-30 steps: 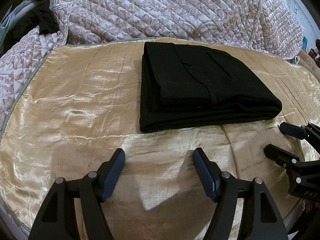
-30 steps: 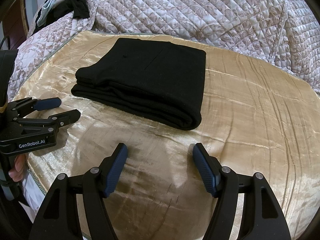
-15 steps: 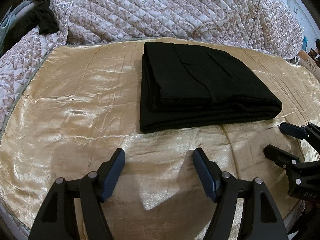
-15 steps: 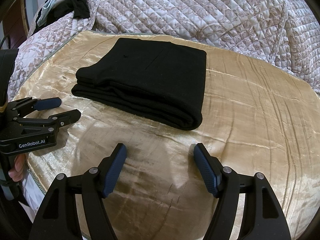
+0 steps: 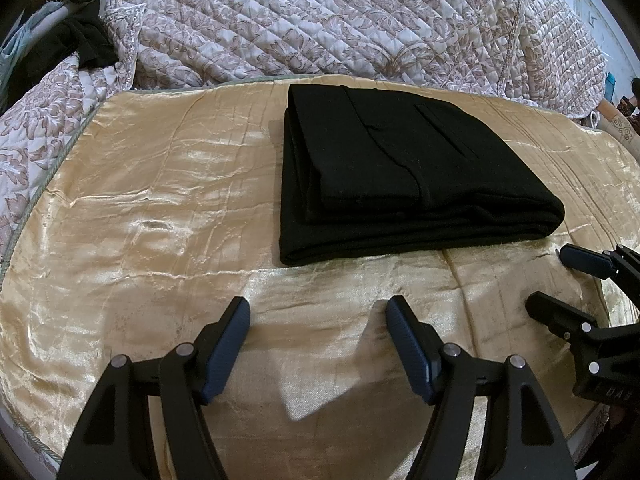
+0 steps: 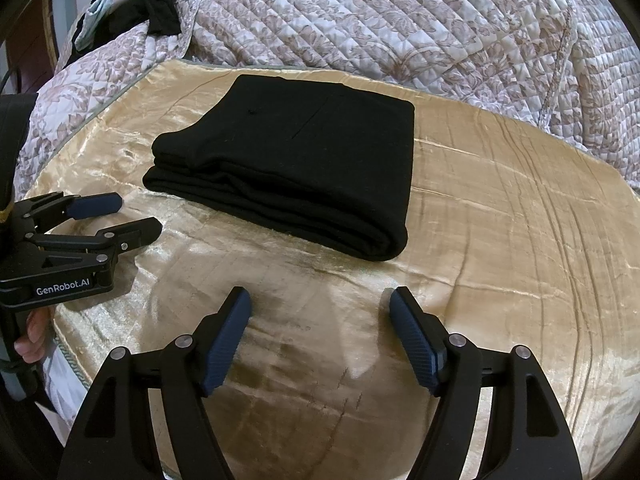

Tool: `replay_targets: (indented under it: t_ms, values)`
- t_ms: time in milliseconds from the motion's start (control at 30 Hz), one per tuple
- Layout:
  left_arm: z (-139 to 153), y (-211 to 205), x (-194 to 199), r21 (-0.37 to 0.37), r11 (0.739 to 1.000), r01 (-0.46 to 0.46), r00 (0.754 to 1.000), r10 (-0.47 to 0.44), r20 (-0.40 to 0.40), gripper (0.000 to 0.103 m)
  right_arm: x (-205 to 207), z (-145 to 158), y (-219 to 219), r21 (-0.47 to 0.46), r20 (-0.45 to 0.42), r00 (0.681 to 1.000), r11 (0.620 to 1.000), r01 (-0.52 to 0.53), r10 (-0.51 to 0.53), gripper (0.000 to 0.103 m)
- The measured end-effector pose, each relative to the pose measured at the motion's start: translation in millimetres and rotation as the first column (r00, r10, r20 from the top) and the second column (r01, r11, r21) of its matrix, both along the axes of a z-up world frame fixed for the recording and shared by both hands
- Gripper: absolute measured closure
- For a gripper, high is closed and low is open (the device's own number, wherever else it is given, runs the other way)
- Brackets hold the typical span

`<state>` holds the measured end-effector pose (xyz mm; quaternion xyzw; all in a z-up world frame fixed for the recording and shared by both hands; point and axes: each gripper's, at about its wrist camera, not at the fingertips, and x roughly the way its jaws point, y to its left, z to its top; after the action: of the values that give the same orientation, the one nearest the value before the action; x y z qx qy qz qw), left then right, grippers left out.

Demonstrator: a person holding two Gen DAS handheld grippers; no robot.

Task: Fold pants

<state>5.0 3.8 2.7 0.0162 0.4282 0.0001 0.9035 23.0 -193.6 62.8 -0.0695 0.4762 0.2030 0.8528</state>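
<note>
The black pants of thick soft cloth [image 5: 404, 172] lie already folded into a flat rectangular stack on the shiny golden satin cover [image 5: 152, 208] of the bed. Behind it is a quilted bedspread with a brown flower pattern [image 5: 320, 20].

The left gripper [image 5: 318, 320] hovers over the golden cover with its jaws wide apart and holds nothing. The right gripper [image 6: 320, 312] is the same: wide open, empty, low above the cover. Neither one touches the pants.

From both grippers the stack lies straight ahead, a little away from the fingertips. In the left view its long axis goes from left to right and the thick rounded fold faces the gripper; the layered edges are at the left end. In the right view the stack is ahead and a little to the left, with its rounded corner nearest. Both grippers seem about equally near, one toward each end of the near side.

In my judgement the folding is finished or almost finished.

The far edge of the stack is hard to see against the bedspread, and black on black hides how many layers there are. Some dark clothes [image 6: 156, 12] at the top left are not clear.
</note>
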Motion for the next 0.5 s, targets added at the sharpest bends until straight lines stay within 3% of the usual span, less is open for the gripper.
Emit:
replay_targets:
  t_ms: [500]
  values:
    - [0.0,-0.1,-0.1,0.000,1.000,0.000,1.000,0.000,-0.001,0.030,0.6,0.0,-0.8,-0.003,0.013,1.000,1.000,-0.002,0.002,0.029]
